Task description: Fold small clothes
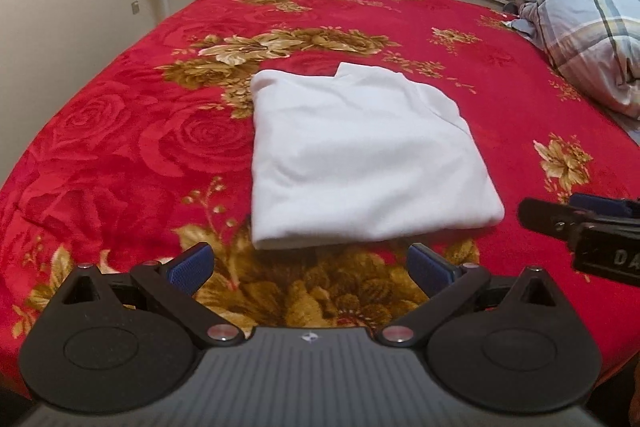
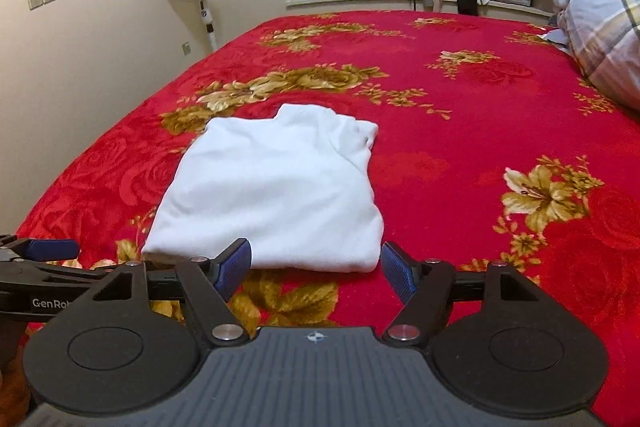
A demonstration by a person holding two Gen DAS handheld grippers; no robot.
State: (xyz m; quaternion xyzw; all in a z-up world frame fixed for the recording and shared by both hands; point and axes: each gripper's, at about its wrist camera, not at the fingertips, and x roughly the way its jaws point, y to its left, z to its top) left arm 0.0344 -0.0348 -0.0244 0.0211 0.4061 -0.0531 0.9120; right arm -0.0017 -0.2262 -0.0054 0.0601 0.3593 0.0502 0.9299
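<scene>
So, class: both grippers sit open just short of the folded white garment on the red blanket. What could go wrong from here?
1. The white garment is a loose stack; a pinch at its near edge may catch only the top layer and undo the fold.
2. The plush red blanket could get pinched along with it.
3. The left gripper and right gripper are close together and might collide.

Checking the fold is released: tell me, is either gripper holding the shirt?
No: the shirt lies folded on the bed, clear of both open grippers.
</scene>
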